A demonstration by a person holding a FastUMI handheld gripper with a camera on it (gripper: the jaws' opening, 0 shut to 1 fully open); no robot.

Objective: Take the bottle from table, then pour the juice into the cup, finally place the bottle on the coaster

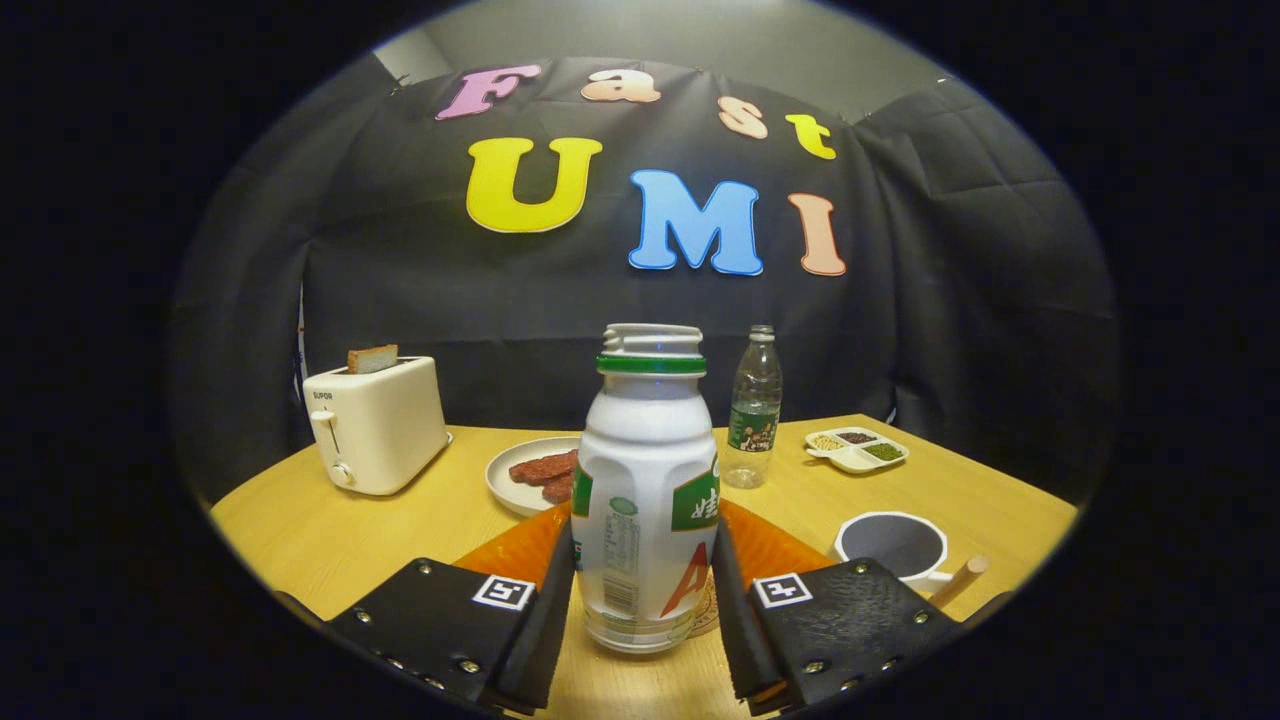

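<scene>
While straddling the upright, uncapped bottle [645, 470] on the table [400, 530], kept gripper [642, 570] jaws apart by the bottle's width, each finger at or against a side; could not tell whether truly pressing. Judged best to squeeze squarely low on the body, lift without tilting, then tip slowly over the cup [890, 545] beyond the right finger.

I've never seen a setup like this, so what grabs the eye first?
A white plastic juice bottle with a green collar stands upright between the gripper fingers, over an orange mat. Beyond, on the yellow wooden table, sits a cream toaster holding toast; a white cup is beside the right finger.
</scene>
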